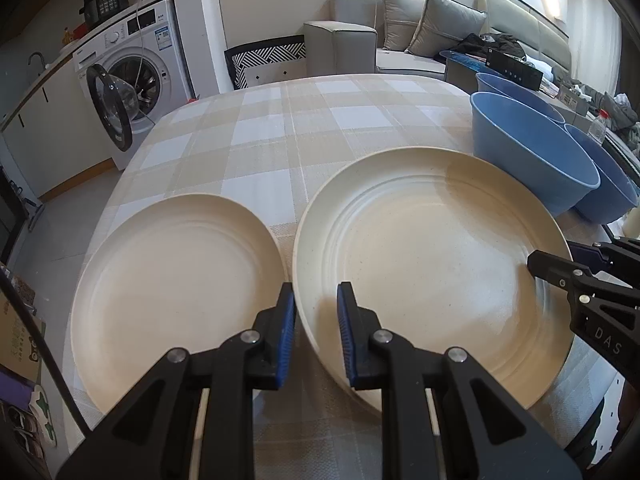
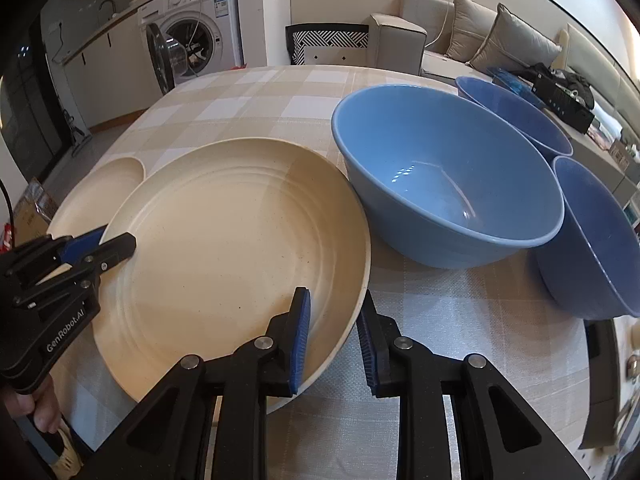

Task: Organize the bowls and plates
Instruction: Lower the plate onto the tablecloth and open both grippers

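A large cream plate (image 1: 432, 256) (image 2: 224, 256) sits in the middle of the checked tablecloth, and both grippers hold it by the rim. My left gripper (image 1: 316, 320) (image 2: 108, 248) is shut on its left rim, one pad inside the plate and one outside. My right gripper (image 2: 334, 336) (image 1: 536, 264) is shut on the right rim in the same way. A smaller cream plate (image 1: 176, 280) (image 2: 100, 192) lies flat just left of the large one. Three blue bowls stand to the right: a big one (image 2: 444, 184) (image 1: 528, 156), one behind it (image 2: 516, 116) and one at the right edge (image 2: 596, 240).
The checked table (image 1: 280, 132) stretches away beyond the plates. A washing machine (image 1: 132, 64) with its door open stands at the back left. A patterned chair back (image 1: 268, 60) and a grey sofa (image 1: 400, 32) are behind the table. A person's hand (image 2: 36, 408) holds the left gripper.
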